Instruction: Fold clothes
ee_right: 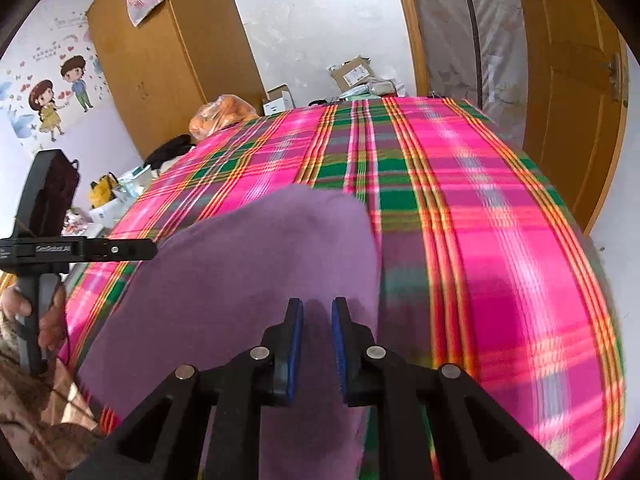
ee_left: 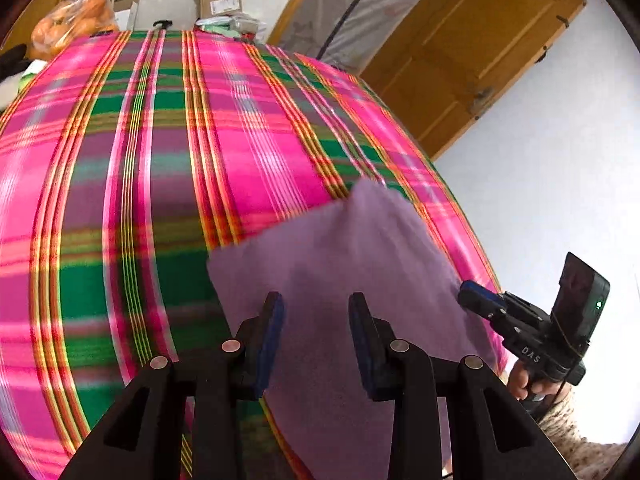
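1. I am holding my left gripper (ee_left: 316, 316) over the near part of the purple cloth (ee_left: 340, 264); its blue-padded fingers (ee_left: 272, 344) are standing wide apart with nothing between them, only cloth showing in the gap below.
2. I am holding my right gripper (ee_right: 317, 320) over the same cloth (ee_right: 248, 272). Its fingers (ee_right: 295, 344) are standing close together with a narrow gap left, and the cloth is lying under that gap; I cannot tell whether the pads are pinching any of it.
3. The cloth is lying folded on the plaid sheet (ee_left: 160, 184), at the near edge and toward the right side in the left wrist view, with one corner pointing away from me.
4. In the left wrist view my right gripper (ee_left: 480, 300) is sitting at the cloth's right edge, its blue tip touching or just beside the fabric, and my right hand (ee_left: 524, 380) is gripping the handle.
5. In the right wrist view my left gripper (ee_right: 132, 249) is reaching in from the left, its tip at the cloth's left edge, with my left hand (ee_right: 36, 308) around the handle.
6. Farther off, the sheet (ee_right: 480, 220) is stretching away bare.
7. Past its far end a bag of oranges (ee_left: 72, 20) and cardboard boxes (ee_left: 218, 2) are sitting near the wall, beside a wooden door (ee_left: 472, 52).
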A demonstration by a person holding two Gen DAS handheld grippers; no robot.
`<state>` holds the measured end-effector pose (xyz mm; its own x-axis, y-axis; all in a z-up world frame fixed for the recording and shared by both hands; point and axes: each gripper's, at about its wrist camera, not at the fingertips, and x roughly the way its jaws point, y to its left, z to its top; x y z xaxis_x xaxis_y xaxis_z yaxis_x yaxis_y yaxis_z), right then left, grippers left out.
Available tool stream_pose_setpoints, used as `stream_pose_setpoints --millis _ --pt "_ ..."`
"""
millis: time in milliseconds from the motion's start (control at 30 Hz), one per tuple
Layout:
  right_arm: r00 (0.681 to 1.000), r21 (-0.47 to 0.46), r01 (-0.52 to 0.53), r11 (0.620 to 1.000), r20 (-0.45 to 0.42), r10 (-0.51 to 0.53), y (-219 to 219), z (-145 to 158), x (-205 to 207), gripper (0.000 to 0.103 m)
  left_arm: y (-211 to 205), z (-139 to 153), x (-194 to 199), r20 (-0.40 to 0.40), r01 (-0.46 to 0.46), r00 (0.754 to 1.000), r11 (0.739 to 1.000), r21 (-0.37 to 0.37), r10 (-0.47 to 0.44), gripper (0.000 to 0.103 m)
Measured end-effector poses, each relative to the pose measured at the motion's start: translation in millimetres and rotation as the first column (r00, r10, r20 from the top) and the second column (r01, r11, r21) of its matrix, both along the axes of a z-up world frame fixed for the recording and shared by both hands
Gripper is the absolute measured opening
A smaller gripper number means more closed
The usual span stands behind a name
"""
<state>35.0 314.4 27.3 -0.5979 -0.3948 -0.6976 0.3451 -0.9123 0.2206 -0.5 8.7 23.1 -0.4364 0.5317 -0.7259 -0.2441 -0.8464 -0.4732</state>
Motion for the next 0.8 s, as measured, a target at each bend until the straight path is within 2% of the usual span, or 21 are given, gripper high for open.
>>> stream_pose_setpoints --millis 167,300,500,633,800 --pt "1.000 -0.016 0.028 0.999 0.014 -0.028 6 -13 5 0.014 0 -6 8 -0.005 0.003 1.000 1.000 0.003 -0.003 0.035" --pt "0.999 -0.030 0.035 0.999 -0.019 -0.036 7 -17 11 0.014 -5 -11 11 -0.013 0.001 1.000 1.000 0.025 -0.001 0.036" --pt "0.999 -0.030 0.042 0.999 -0.020 -0.043 7 -9 16 0.014 -5 -1 14 -0.019 0.010 1.000 1.000 0.015 -0.010 0.036" --pt "0.999 -0.023 0.022 0.999 -0.048 -0.023 4 -1 35 0.015 0 6 36 -0.055 0.079 0.996 0.996 0.049 -0.077 0.036" --pt "0.999 -0.033 0.036 0.999 -0.032 -0.037 4 -9 48 0.015 14 -2 56 -0.077 0.151 0.985 0.988 -0.023 -0.152 0.036"
